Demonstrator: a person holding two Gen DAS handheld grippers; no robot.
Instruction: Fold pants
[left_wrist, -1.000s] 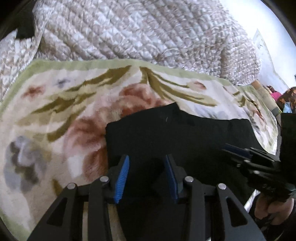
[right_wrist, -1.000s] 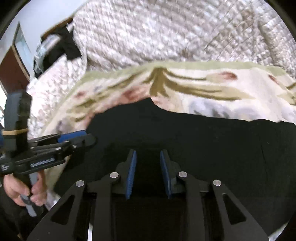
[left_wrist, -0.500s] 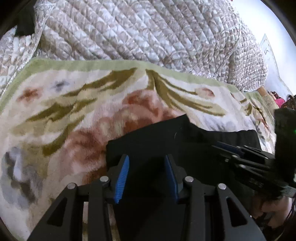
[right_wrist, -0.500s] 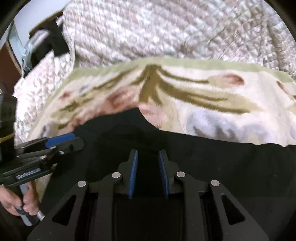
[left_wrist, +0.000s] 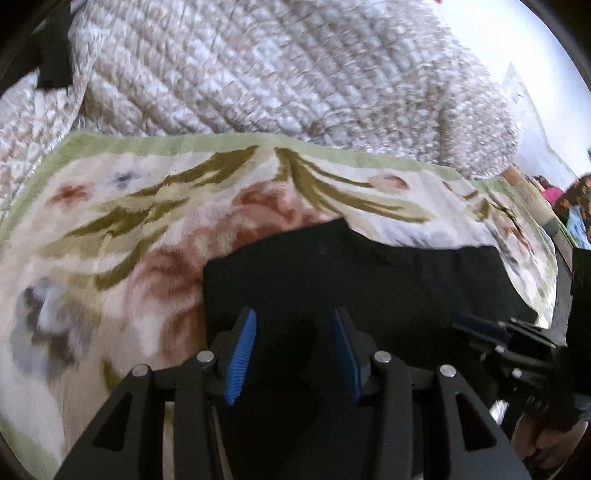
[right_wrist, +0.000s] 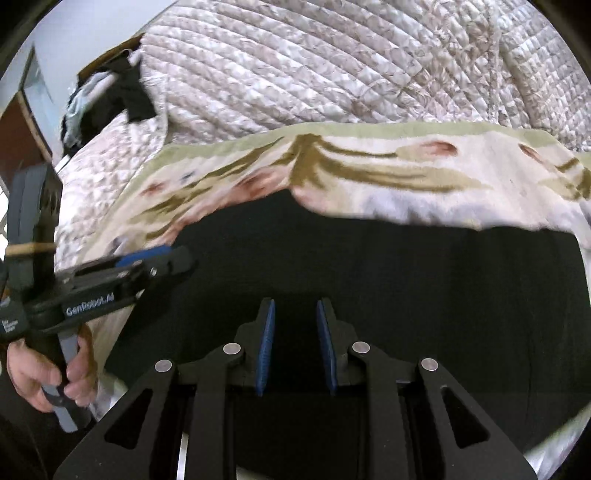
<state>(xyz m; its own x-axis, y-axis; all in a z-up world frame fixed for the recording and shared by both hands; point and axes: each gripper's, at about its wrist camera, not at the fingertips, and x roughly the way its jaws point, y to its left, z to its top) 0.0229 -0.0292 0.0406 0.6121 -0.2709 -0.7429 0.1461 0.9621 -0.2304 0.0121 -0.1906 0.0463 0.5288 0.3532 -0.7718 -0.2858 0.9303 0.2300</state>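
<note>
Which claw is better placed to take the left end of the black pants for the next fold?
Probably the left claw: it is open right beside the left edge of the black pants. The right claw, also open, is over their middle.

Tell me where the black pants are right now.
The black pants lie on the floral blanket, just ahead of both open grippers, left gripper and right gripper, with the quilted bedspread behind.
</note>
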